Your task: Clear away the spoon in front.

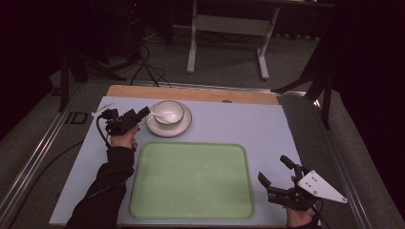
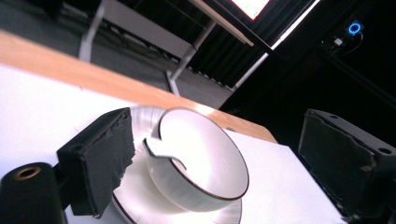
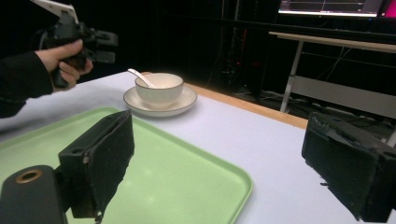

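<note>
Bowl (image 1: 168,112) and its spoon (image 1: 157,116) sit on a saucer (image 1: 168,128) near the far left corner of the desk (image 1: 267,129), untouched as far as the pictures show. Just to the left of the saucer, the left hand-held gripper (image 1: 143,112) points at the bowl; in the left gripper view its jaws stand wide, one pad beside the saucer rim, the other well off to the far side, and nothing is pinched between them. The green tray (image 1: 192,180) at the near edge carries nothing. The right hand-held gripper (image 1: 273,172) waits near the near right corner, jaws spread and empty. I judge the work barely begun: the grasp is not yet made, and any move of the crockery, likely to the tray, remains.
</note>
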`<state>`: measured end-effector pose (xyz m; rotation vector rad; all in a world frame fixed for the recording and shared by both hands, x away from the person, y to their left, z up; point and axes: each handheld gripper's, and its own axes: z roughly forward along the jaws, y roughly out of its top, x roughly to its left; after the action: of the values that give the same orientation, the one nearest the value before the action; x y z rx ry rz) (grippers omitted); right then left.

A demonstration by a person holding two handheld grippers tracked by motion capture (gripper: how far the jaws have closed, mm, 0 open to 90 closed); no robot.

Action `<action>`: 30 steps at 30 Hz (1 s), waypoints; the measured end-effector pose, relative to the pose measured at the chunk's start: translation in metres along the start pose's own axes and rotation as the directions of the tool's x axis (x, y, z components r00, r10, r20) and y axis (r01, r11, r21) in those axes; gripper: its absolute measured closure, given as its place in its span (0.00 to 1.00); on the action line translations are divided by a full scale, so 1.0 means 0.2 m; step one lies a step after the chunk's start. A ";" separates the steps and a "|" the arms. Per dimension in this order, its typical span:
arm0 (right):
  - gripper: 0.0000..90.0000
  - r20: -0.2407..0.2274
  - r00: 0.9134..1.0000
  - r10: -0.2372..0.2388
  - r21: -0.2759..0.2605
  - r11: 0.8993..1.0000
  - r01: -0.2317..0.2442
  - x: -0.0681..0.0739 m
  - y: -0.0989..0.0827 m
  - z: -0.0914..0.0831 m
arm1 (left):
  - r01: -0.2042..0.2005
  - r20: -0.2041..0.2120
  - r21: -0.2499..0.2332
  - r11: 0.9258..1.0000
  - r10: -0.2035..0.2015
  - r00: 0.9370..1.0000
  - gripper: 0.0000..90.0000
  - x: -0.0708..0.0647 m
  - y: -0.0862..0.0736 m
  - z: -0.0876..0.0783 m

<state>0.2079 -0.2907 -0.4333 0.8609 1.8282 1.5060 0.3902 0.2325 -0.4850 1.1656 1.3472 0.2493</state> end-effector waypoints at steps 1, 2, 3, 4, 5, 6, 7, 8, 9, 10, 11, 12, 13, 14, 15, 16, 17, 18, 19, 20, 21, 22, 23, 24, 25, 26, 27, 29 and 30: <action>0.10 0.000 1.000 0.001 0.000 1.000 -0.001 0.00 0.00 0.00 | 0.018 -0.001 0.000 1.000 -0.018 1.000 0.16 0.01 -0.01 0.01; 0.10 -0.001 1.000 0.002 -0.001 1.000 -0.002 0.00 0.00 0.00 | 0.031 -0.006 0.003 1.000 -0.031 0.999 0.16 0.01 -0.02 0.02; 0.10 -0.002 1.000 0.003 -0.001 1.000 -0.003 0.00 0.00 0.00 | 0.045 -0.011 0.009 0.999 -0.045 0.999 0.18 0.02 -0.03 0.03; 0.10 -0.003 1.000 0.003 0.000 1.000 -0.003 0.00 0.00 0.00 | 0.051 -0.018 0.016 0.999 -0.051 0.999 0.19 0.02 -0.04 0.04; 0.10 -0.003 1.000 0.004 0.000 1.000 -0.004 0.00 0.00 0.00 | 0.055 -0.027 0.020 0.998 -0.055 0.998 0.22 0.02 -0.05 0.06; 0.10 -0.005 1.000 0.004 -0.002 1.000 -0.004 0.00 0.00 0.00 | 0.070 -0.032 0.022 0.997 -0.070 0.997 0.24 0.03 -0.06 0.07; 0.10 -0.005 1.000 0.004 -0.002 1.000 -0.004 0.00 0.00 0.00 | 0.078 -0.044 0.029 0.997 -0.077 0.996 0.26 0.03 -0.06 0.08; 0.10 -0.006 1.000 0.003 -0.001 1.000 -0.003 0.00 0.00 0.00 | 0.092 -0.058 0.033 0.995 -0.090 0.994 0.27 0.04 -0.06 0.09; 0.10 -0.006 1.000 0.003 0.001 1.000 -0.003 0.00 0.00 0.00 | 0.114 -0.055 0.026 0.993 -0.112 0.992 0.30 0.04 -0.07 0.10; 0.10 -0.006 1.000 0.004 0.000 1.000 -0.004 0.00 0.00 0.00 | 0.129 -0.066 0.022 0.991 -0.128 0.990 0.31 0.05 -0.07 0.11; 0.10 -0.007 1.000 0.006 -0.001 1.000 -0.006 0.00 0.00 0.00 | 0.142 -0.069 0.017 0.990 -0.140 0.988 0.34 0.06 -0.07 0.11; 0.10 -0.006 1.000 0.005 0.000 1.000 -0.005 -0.01 0.00 0.00 | 0.150 -0.076 0.017 0.989 -0.148 0.986 0.36 0.06 -0.08 0.12; 0.10 -0.007 1.000 0.006 0.000 1.000 -0.006 -0.01 0.00 0.00 | 0.167 -0.079 0.014 0.986 -0.166 0.983 0.38 0.07 -0.08 0.13; 0.10 -0.007 1.000 0.006 0.000 1.000 -0.006 -0.01 0.00 0.00 | 0.167 -0.079 0.014 0.986 -0.166 0.983 0.40 0.07 -0.08 0.13; 0.10 -0.007 1.000 0.007 0.000 1.000 -0.007 -0.01 0.00 0.00 | 0.192 -0.084 0.011 0.981 -0.190 0.978 0.42 0.08 -0.10 0.15; 0.10 -0.007 1.000 0.007 0.000 1.000 -0.007 -0.01 0.00 0.00 | 0.192 -0.084 0.011 0.981 -0.190 0.978 0.44 0.08 -0.10 0.15; 0.10 -0.009 1.000 0.009 0.000 1.000 -0.009 -0.01 0.00 0.00 | 0.192 -0.084 0.011 0.981 -0.190 0.978 0.44 0.08 -0.10 0.15; 0.10 -0.010 1.000 0.010 0.002 1.000 -0.010 -0.01 0.00 0.00 | 0.241 -0.072 -0.002 0.971 -0.240 0.968 0.48 0.10 -0.12 0.17; 0.10 -0.012 1.000 0.010 0.001 1.000 -0.010 -0.01 0.00 0.00 | 0.259 -0.073 -0.006 0.966 -0.259 0.963 0.49 0.10 -0.13 0.18; 0.10 -0.010 1.000 0.012 0.002 1.000 -0.012 -0.01 0.00 0.00 | 0.266 -0.077 -0.015 0.964 -0.267 0.961 0.51 0.10 -0.13 0.18; 0.10 -0.011 1.000 0.013 0.002 1.000 -0.013 -0.01 0.00 0.00 | 0.275 -0.072 -0.021 0.961 -0.276 0.959 0.55 0.11 -0.14 0.19; 0.10 -0.011 1.000 0.016 0.002 1.000 -0.016 -0.01 0.00 0.00 | 0.275 -0.072 -0.021 0.961 -0.276 0.959 0.58 0.11 -0.14 0.19; 0.10 -0.010 1.000 0.016 0.002 1.000 -0.016 -0.01 0.00 0.00 | 0.284 -0.074 -0.029 0.959 -0.285 0.956 0.61 0.11 -0.14 0.19; 0.10 -0.010 1.000 0.017 0.002 1.000 -0.017 -0.01 0.00 0.00 | 0.290 -0.070 -0.036 0.956 -0.292 0.954 0.63 0.11 -0.14 0.20; 0.10 -0.012 1.000 0.018 0.001 1.000 -0.018 -0.01 -0.01 0.00 | 0.297 -0.075 -0.042 0.954 -0.300 0.951 0.66 0.11 -0.14 0.20; 0.10 -0.012 1.000 0.020 0.000 1.000 -0.020 -0.02 -0.01 0.00 | 0.305 -0.074 -0.052 0.951 -0.308 0.949 0.69 0.11 -0.14 0.20; 0.10 -0.012 1.000 0.022 0.001 1.000 -0.022 -0.02 -0.01 0.00 | 0.314 -0.069 -0.059 0.948 -0.318 0.946 0.72 0.11 -0.14 0.20; 0.10 -0.013 1.000 0.028 0.003 1.000 -0.028 -0.02 -0.01 0.00 | 0.325 -0.061 -0.058 0.944 -0.328 0.943 0.76 0.11 -0.14 0.20; 0.10 -0.012 1.000 0.028 0.003 1.000 -0.028 -0.02 -0.01 0.00 | 0.329 -0.056 -0.056 0.943 -0.332 0.942 0.79 0.11 -0.14 0.21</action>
<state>0.2094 -0.2941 -0.4344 0.8844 1.8349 1.5291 0.4183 0.2152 -0.5294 0.8806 1.5618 0.0743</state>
